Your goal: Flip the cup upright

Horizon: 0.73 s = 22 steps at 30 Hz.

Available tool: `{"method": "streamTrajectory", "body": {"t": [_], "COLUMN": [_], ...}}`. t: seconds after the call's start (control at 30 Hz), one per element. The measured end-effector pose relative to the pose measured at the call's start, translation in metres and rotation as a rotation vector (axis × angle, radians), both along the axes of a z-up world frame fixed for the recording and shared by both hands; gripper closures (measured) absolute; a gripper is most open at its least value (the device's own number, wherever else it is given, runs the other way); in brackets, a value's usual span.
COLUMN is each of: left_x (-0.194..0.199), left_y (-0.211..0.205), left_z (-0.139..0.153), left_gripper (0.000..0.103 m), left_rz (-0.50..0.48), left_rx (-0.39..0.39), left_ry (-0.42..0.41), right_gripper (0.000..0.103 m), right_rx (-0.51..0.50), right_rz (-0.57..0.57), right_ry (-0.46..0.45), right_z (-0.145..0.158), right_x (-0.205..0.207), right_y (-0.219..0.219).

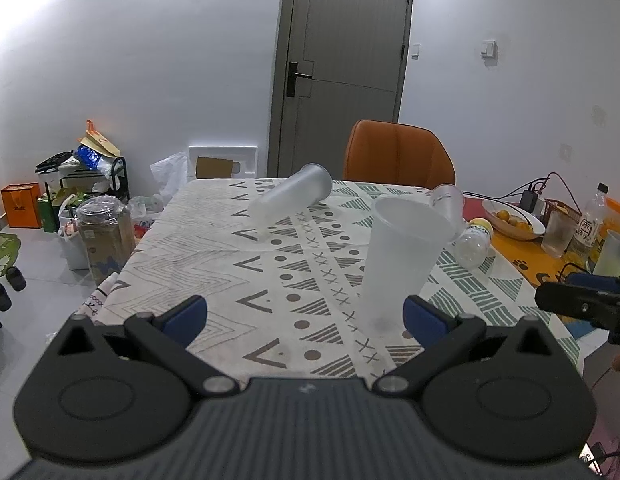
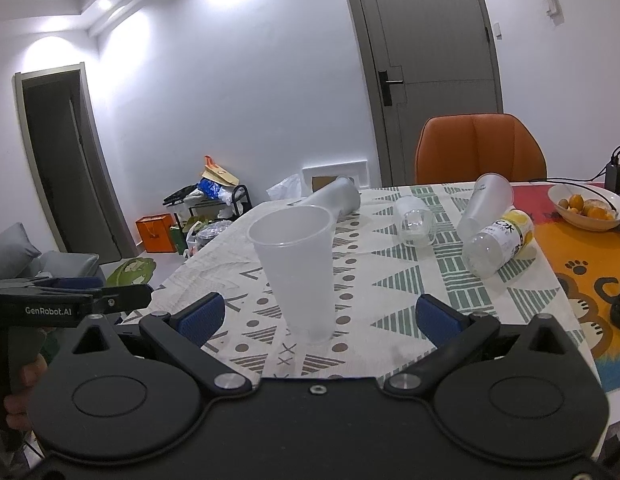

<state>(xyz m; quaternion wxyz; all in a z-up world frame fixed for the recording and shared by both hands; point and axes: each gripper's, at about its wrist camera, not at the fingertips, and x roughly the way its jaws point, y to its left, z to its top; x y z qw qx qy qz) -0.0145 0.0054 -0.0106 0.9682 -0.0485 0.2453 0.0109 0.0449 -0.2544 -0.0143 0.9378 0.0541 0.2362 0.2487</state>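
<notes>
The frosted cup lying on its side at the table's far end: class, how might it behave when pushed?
The lying cup would probably roll in a curve, as its body tapers. Thin translucent plastic suggests it is light and may flex when squeezed. Resting near the table edge, it could drop off.

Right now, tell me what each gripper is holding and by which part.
Nothing is held. The left gripper and right gripper are both open, and the frosted plastic cup stands upright on the tablecloth, untouched.

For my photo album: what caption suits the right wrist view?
Open right gripper faces an upright frosted cup on the patterned tablecloth.
</notes>
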Motion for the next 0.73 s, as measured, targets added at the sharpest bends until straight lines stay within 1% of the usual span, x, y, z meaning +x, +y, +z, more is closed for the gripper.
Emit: {"method": "streamTrajectory", "body": {"t": [0.53,0.73], "left_x": [0.0015,0.0006], "left_y": [-0.0023,-0.004], "left_z": [-0.0049,-0.0049], "left_gripper": [0.0,0.0], "left_rz": [-0.015,-0.023], "left_rx": [-0.006,0.006], "left_ry": [0.016,0.009], "right_gripper": [0.0,0.0], "right_rx": [-0.02,-0.021], "right_rz": [-0.019,-0.016], "right_ry": [0.007,0.009], "right_z": [-0.004,-0.0049], "right_x": [-0.0015,-0.0014], "right_y": [-0.0054,-0.005]}}
